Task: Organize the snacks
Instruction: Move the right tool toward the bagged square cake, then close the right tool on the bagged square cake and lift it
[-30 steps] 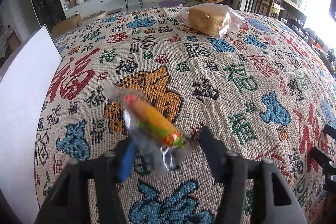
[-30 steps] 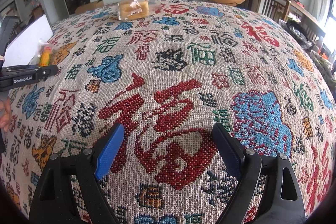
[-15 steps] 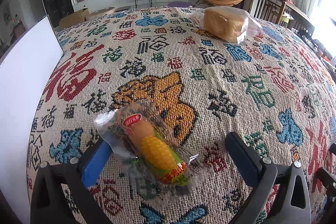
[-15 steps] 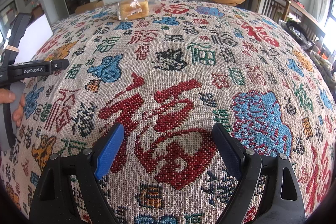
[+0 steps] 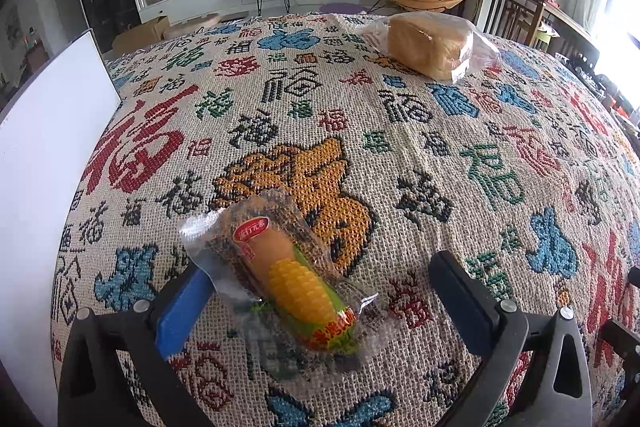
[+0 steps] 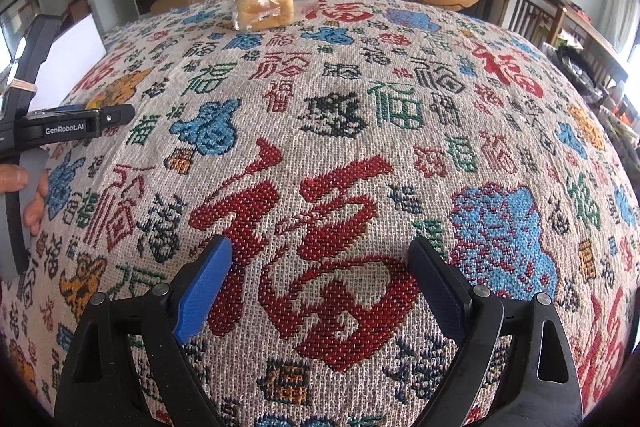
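1. On the woven tablecloth with coloured Chinese characters (image 5: pixel 400 131): a clear plastic packet with a yellow corn-cob sausage snack (image 5: pixel 288 275), lying flat and slanted.
2. Around that packet: left gripper (image 5: pixel 324 297), jaws spread wide, blue-padded finger (image 5: pixel 182 307) touching the wrapper edge, black finger (image 5: pixel 460 301) apart from it.
3. At the far side of the cloth, well apart: a loaf of sliced bread in a transparent bag (image 5: pixel 434 45); nothing between it and the packet.
4. Along the left edge: an upright white flat board (image 5: pixel 44 155).
5. Over bare cloth, over a large red character: right gripper (image 6: pixel 322 281), jaws spread, holding nothing.
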